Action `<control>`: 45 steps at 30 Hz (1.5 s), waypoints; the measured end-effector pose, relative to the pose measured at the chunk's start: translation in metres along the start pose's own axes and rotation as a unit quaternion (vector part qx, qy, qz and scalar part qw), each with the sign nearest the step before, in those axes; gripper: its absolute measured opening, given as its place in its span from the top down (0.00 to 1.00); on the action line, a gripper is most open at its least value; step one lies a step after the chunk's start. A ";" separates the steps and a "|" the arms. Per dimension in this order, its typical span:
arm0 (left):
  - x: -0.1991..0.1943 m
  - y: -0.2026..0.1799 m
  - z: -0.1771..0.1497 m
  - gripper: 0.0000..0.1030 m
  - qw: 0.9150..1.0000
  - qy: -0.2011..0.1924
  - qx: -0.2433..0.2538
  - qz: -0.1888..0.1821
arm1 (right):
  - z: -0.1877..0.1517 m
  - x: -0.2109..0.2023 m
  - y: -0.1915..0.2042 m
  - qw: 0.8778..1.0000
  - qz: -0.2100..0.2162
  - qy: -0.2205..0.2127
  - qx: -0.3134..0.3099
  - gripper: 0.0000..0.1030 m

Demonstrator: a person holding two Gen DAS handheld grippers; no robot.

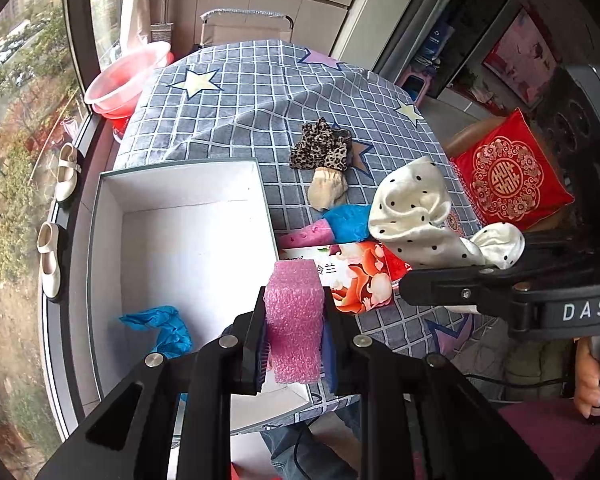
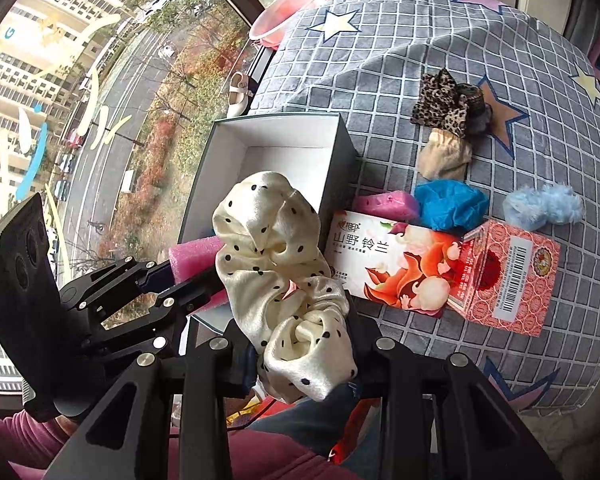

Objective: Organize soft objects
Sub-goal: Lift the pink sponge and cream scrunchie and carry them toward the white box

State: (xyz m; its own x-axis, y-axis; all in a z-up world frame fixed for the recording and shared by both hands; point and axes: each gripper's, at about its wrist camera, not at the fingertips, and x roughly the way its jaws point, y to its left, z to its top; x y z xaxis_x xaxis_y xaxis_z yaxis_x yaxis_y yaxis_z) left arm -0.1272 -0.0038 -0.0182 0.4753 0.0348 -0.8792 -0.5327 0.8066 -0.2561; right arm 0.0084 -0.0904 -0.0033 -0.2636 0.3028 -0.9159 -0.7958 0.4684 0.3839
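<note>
Grippers we hold: left gripper point(image 1: 294, 334) clamps pink foam point(image 1: 296, 320), right gripper point(image 2: 300, 344) pinches dotted scrunchie point(image 2: 276, 256) hiding the white box point(image 2: 276, 136) floor

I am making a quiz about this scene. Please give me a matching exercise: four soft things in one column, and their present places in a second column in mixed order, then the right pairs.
Things:
1. pink foam block
2. polka-dot scrunchie
3. blue crumpled piece
4. leopard scrunchie

Places:
A. lying on the checked cloth
B. clamped in the right gripper
C. inside the white box
D. clamped in the left gripper

Pairs: 1-D, 2-B, 3-C, 4-A
</note>
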 end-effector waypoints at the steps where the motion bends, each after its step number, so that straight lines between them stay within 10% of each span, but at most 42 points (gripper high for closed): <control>1: -0.001 0.003 -0.002 0.77 1.000 -0.002 -0.005 0.001 | 0.002 0.002 0.004 1.000 -0.001 0.003 -0.006 0.66; 45: 0.004 0.062 0.006 0.77 0.996 -0.013 -0.080 0.028 | 0.047 0.040 0.042 0.997 0.018 0.050 -0.049 0.66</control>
State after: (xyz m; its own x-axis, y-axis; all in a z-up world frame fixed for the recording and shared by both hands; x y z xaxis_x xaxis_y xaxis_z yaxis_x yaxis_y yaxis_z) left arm -0.1539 0.0498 -0.0345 0.4591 0.0937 -0.8834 -0.6626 0.6985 -0.2703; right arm -0.0099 -0.0193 -0.0182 -0.3410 0.2318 -0.9110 -0.8335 0.3736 0.4070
